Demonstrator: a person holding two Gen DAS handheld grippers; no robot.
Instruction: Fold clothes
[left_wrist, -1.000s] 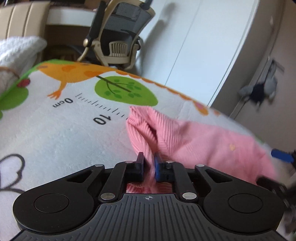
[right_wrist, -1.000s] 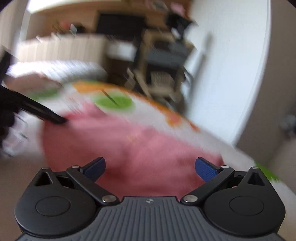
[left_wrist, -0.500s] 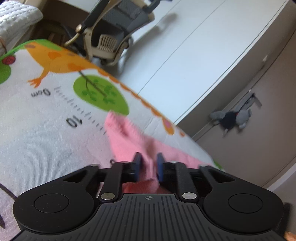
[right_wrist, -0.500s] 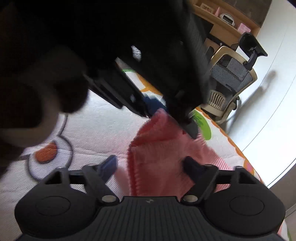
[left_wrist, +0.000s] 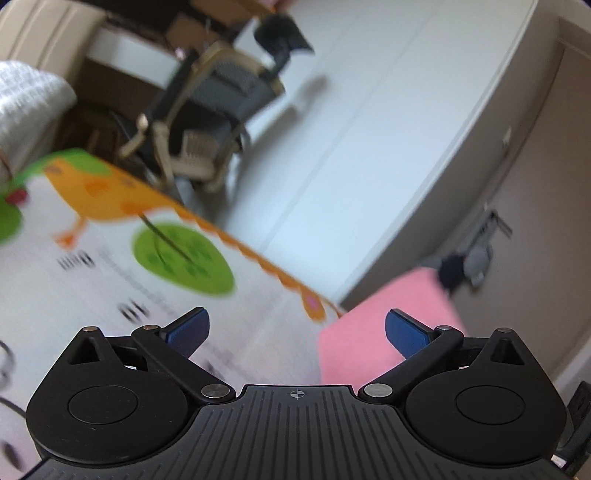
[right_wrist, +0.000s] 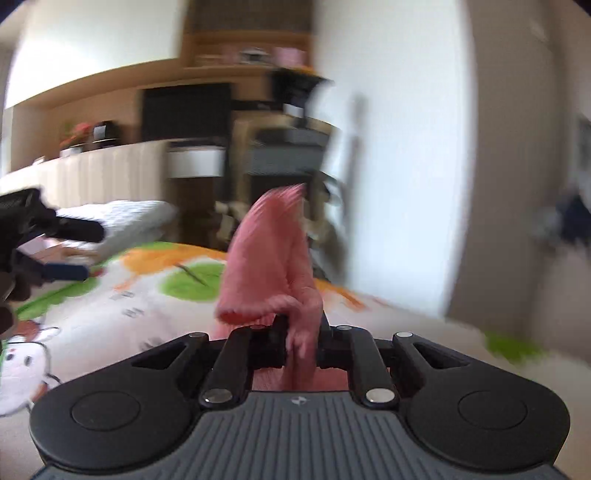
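R gripper (right_wrist: 301, 345) jaws clamp pink garment (right_wrist: 273, 258) above cartoon mat (right_wrist: 147, 295); L gripper (left_wrist: 295, 328) jaws spread wide, empty, garment just beside.

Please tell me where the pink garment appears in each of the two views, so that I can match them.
Left wrist: pink garment at lower right, behind the right fingertip of the open left hand-held gripper.
Right wrist: centre, pinched in the right hand-held gripper.
Shared landmark: green tree print.

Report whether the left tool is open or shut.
Open: the left tool has blue fingertips spread wide, empty; the pink ribbed garment lies beyond.
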